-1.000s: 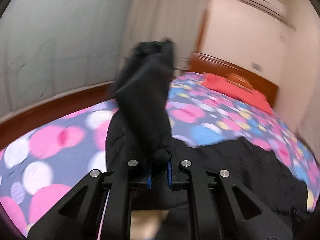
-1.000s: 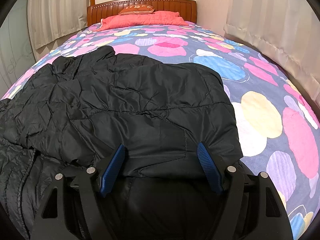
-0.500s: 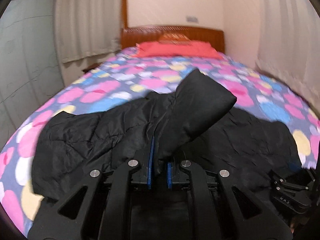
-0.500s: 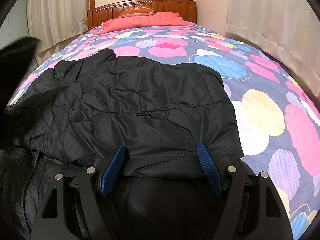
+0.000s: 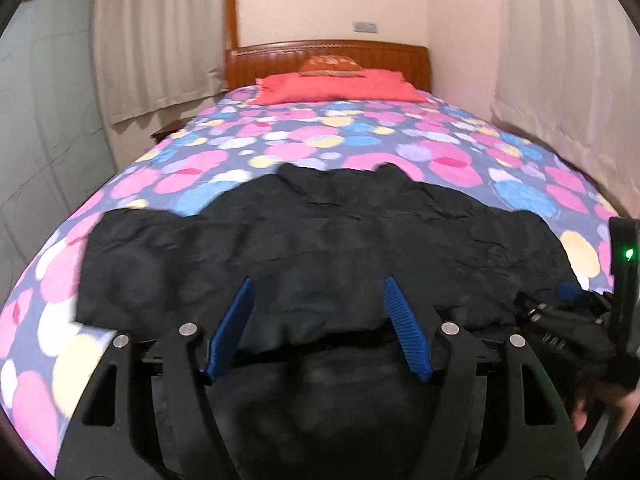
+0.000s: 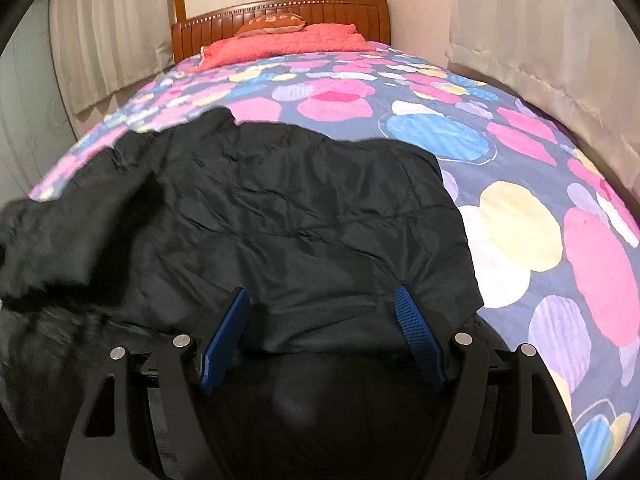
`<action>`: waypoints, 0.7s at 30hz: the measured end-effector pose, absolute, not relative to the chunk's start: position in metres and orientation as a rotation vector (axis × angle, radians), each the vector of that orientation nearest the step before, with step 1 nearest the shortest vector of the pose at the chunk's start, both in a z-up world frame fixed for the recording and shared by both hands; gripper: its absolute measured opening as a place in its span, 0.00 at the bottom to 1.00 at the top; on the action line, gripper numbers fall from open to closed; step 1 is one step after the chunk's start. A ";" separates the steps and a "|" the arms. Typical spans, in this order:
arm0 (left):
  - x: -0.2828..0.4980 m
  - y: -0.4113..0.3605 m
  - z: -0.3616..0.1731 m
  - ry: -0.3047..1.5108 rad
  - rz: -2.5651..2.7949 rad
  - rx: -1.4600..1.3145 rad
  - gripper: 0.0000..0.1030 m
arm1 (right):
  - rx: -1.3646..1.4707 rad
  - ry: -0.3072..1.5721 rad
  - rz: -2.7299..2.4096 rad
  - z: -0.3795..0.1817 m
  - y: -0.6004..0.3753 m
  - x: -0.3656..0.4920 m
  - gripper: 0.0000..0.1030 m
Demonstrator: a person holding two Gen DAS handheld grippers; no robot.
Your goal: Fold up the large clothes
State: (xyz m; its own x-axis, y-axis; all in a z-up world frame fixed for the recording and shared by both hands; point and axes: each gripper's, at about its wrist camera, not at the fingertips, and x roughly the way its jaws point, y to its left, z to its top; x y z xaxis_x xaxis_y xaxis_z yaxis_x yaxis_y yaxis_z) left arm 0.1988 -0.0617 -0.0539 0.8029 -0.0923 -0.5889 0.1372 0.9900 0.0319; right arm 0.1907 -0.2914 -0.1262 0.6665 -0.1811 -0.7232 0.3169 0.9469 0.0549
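A large black quilted jacket [image 5: 340, 248] lies spread across the near end of the bed; it also fills the right wrist view [image 6: 280, 224]. A sleeve [image 5: 124, 264] lies folded over its left side. My left gripper [image 5: 318, 310] is open and empty, its blue pads just above the jacket's near hem. My right gripper [image 6: 322, 320] is open and empty over the jacket's near right part. The right gripper also shows at the right edge of the left wrist view [image 5: 576, 312].
The bed [image 5: 360, 140] has a bedspread with pink, blue and yellow circles. Red pillows [image 5: 340, 86] and a wooden headboard [image 5: 328, 54] are at the far end. Curtains [image 6: 540, 32] hang along the right; a wall and curtain stand on the left.
My left gripper swung the sleeve over onto the jacket, then opened and let it go. The sleeve now lies flat on the left side. The right gripper stayed open and nearly still.
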 end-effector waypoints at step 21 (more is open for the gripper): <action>0.173 0.112 -0.049 0.598 0.193 -0.060 0.73 | 0.261 0.784 -0.028 -0.092 -0.198 0.270 0.15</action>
State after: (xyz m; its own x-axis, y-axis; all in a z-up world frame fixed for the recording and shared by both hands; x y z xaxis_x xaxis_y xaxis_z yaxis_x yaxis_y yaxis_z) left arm 0.1728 0.1116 -0.0487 0.8089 0.1630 -0.5649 -0.1975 0.9803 0.0001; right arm 0.2696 -0.1983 -0.0920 0.7091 0.0720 -0.7014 0.1217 0.9674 0.2222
